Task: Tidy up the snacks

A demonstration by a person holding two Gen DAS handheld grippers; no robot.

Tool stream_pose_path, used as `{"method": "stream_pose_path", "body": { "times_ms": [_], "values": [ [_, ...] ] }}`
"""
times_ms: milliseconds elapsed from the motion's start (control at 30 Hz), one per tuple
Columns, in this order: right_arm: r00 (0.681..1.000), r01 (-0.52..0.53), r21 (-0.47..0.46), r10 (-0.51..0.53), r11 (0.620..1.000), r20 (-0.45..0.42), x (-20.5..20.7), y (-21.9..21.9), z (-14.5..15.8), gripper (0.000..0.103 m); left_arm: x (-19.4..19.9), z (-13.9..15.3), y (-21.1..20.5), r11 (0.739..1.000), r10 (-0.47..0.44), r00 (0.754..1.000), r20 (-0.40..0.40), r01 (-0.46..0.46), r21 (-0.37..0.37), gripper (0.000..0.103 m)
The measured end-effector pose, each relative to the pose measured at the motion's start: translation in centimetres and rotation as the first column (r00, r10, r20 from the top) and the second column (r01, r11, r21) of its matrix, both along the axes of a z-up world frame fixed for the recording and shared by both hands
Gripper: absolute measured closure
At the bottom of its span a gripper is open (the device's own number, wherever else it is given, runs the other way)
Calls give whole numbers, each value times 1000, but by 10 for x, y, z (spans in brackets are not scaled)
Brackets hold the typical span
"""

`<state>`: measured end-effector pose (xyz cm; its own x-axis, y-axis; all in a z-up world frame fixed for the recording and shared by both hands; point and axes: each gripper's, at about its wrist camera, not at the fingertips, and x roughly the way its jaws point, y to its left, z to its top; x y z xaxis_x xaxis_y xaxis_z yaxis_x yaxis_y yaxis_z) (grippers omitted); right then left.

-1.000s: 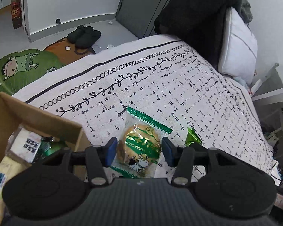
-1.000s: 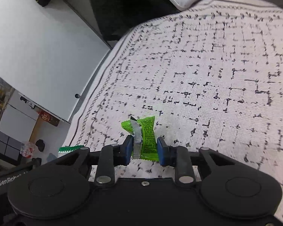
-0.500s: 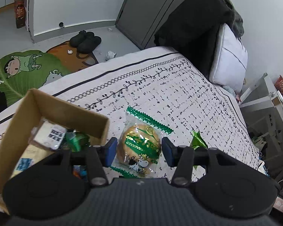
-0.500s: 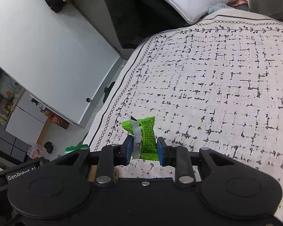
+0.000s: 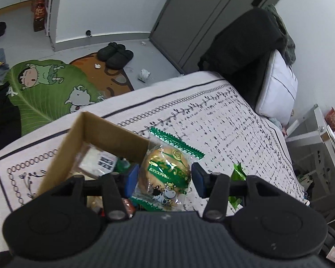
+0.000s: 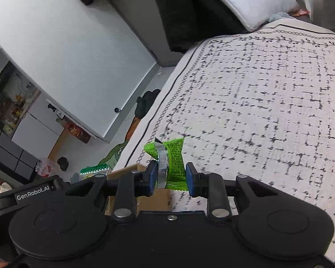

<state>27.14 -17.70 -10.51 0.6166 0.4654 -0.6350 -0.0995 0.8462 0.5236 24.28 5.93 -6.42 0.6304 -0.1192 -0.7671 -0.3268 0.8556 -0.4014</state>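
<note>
My left gripper [image 5: 164,180] is shut on a round cake in a clear wrapper with green edges [image 5: 165,170], held above the bed beside the right wall of an open cardboard box [image 5: 114,135]. Inside the box lie several packets, one with a white label [image 5: 100,161]. My right gripper [image 6: 170,176] is shut on a small green snack packet [image 6: 173,163], lifted over the patterned bedspread [image 6: 268,111]. That green packet [image 5: 236,174] also peeks out to the right of the left gripper. The box's edge [image 6: 127,171] shows just left of the right gripper's fingers.
A white pillow [image 5: 277,91] and dark clothing [image 5: 241,44] lie at the head of the bed. On the floor are a green cartoon rug [image 5: 44,89] and black slippers [image 5: 116,54]. A white shelf unit [image 5: 319,147] stands at the right.
Both grippers have risen and moved toward the box, each keeping its snack. The box has come nearer to the middle of the left wrist view, and more floor shows in both views.
</note>
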Motion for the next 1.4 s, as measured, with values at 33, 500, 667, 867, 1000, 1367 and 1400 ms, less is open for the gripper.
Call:
{"method": "stream_pose_path", "body": {
  "times_ms": [33, 500, 667, 867, 1000, 1367, 1400],
  "values": [
    [1000, -9, -2, 9, 1000, 2, -2, 6, 2, 76, -2, 1, 4, 1000, 4, 1000, 2, -4, -1, 52],
    [995, -98, -29, 99, 995, 18, -21, 71, 19, 76, -25, 13, 53, 997, 80, 996, 32, -80, -3, 31],
    [994, -111, -36, 111, 993, 18, -34, 83, 23, 76, -36, 18, 65, 997, 82, 996, 25, -82, 0, 25],
    [993, -117, -39, 118, 992, 17, -51, 90, 25, 76, -52, 20, 71, 998, 59, 998, 8, -59, 20, 20],
    [993, -112, -49, 114, 992, 19, -65, 92, 25, 73, -65, 20, 74, 998, 50, 999, -1, -50, 30, 17],
    [997, -51, -71, 55, 996, 50, -99, 74, 36, 42, -101, 29, 69, 997, 6, 1000, -17, -4, 72, 8],
    [997, -46, -80, 51, 996, 58, -103, 71, 39, 38, -104, 30, 67, 997, 0, 1000, -20, 2, 79, 8]
  ]
}}
